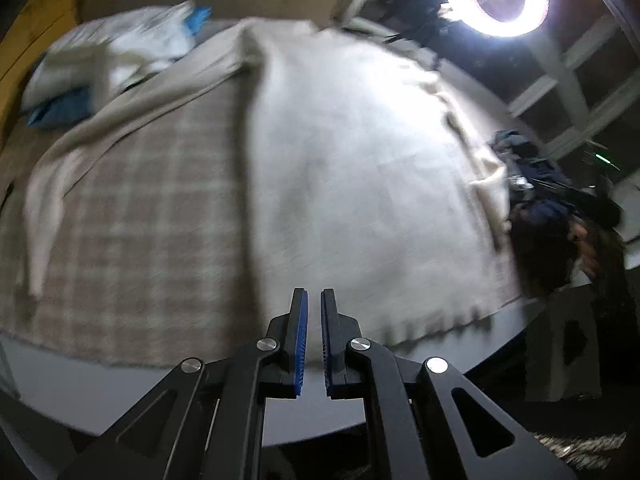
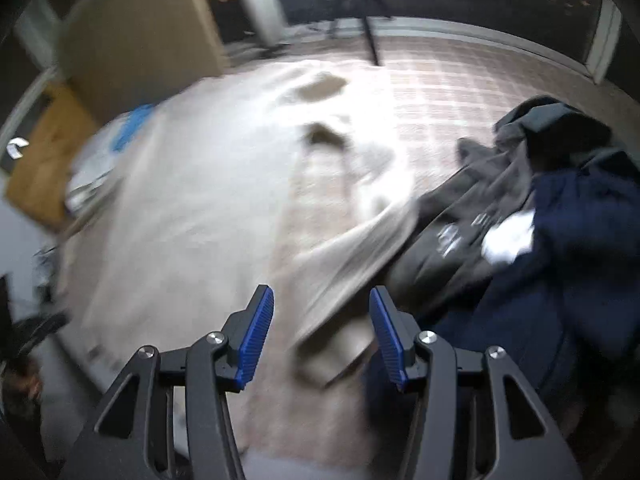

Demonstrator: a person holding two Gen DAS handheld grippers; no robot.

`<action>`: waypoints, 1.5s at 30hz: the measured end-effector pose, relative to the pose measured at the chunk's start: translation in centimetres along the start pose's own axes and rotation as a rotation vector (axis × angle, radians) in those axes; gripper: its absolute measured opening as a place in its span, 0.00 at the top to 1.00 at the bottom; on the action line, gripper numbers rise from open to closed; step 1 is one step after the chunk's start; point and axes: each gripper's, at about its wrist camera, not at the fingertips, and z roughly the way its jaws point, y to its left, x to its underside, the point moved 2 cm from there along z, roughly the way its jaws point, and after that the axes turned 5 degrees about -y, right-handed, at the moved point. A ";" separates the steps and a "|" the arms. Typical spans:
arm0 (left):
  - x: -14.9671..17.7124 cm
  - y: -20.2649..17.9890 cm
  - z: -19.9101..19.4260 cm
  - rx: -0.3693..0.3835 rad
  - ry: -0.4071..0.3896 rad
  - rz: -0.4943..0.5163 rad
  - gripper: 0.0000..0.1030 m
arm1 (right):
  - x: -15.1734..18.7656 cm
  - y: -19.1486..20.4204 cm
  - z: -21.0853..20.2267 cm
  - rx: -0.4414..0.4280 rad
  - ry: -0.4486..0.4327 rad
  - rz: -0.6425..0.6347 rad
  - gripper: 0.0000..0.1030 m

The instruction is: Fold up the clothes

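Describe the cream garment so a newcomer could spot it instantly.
Start at the plaid cloth covering the table. The cream garment lies spread flat across it, between the white-and-blue folded stack and the dark clothes heap. It is the only pale, unfolded, plain piece.

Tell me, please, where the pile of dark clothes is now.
In the right wrist view the pile of dark clothes lies at the right, on the checked cloth, beside the cream garment and just beyond the open right gripper.

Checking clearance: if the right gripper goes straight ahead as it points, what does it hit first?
Probably the cream garment: its folded edge lies directly ahead of the open right gripper. Blur leaves depth uncertain.
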 end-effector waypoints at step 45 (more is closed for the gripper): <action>-6.3 -18.5 8.3 0.275 -0.091 0.155 1.00 | -9.8 -0.2 6.3 -0.235 0.186 -0.243 0.68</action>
